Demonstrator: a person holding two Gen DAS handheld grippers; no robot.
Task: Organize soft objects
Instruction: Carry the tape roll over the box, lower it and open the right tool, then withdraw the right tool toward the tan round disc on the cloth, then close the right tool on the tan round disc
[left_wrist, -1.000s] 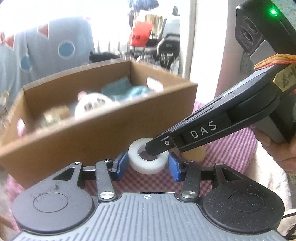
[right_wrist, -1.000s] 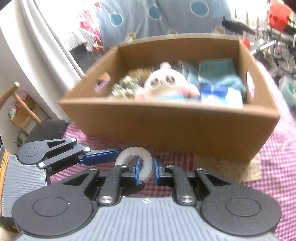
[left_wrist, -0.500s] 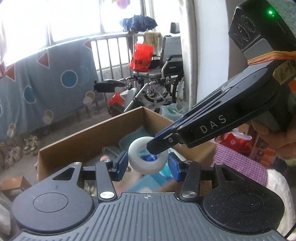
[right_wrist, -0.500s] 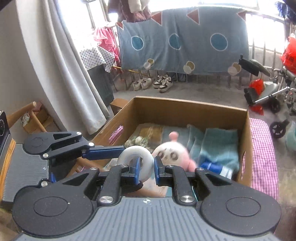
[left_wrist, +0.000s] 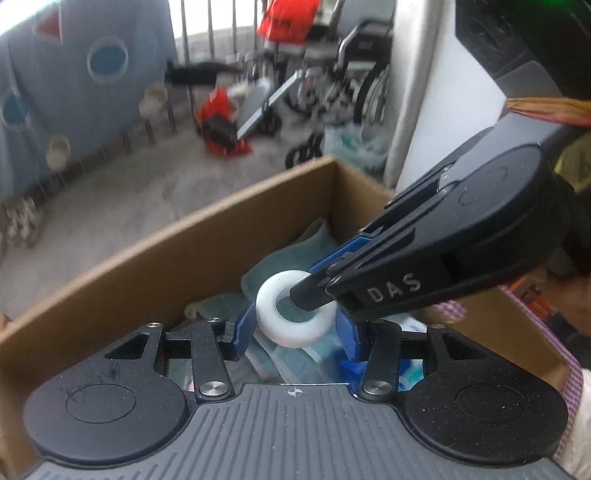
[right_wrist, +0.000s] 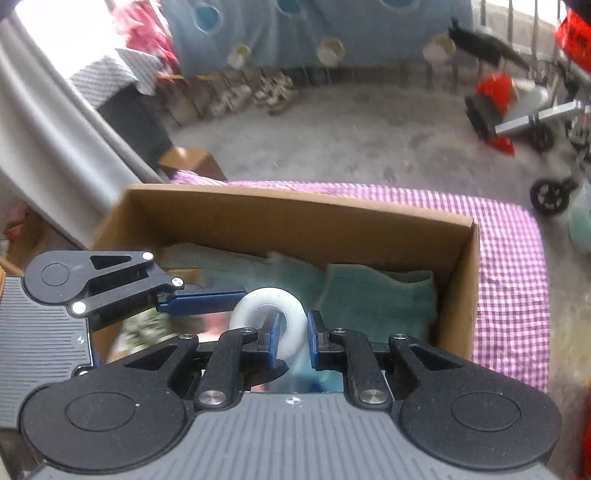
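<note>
So both grippers have hold of the same white ring (left_wrist: 295, 314), and it hangs in the air over the open cardboard box (right_wrist: 303, 218)

The left wrist view shows the ring flat-on: a fat, smooth, milky-white donut with a pale see-through middle. The left gripper (left_wrist: 295, 330) is about half open, its blue pads pressed on the ring's outer sides. The right gripper (left_wrist: 314, 291) comes in from the right with one finger poked through the hole, and a bit of the person's hand (left_wrist: 569, 299) shows behind it. Past the box this view gets a wheelchair (left_wrist: 343, 85) and a red bag (left_wrist: 221, 122) on the floor.

The right wrist view shows what that one can't: the right gripper's jaws are nearly shut, pinching the ring's wall, one pad in the hole and one outside. It also looks properly down into the box, where folded teal cloths (right_wrist: 380, 295) lie under and behind the ring, plus the pink checked tablecloth (right_wrist: 509, 258) under the box. The rest of the contents are too blurry to make out
</note>
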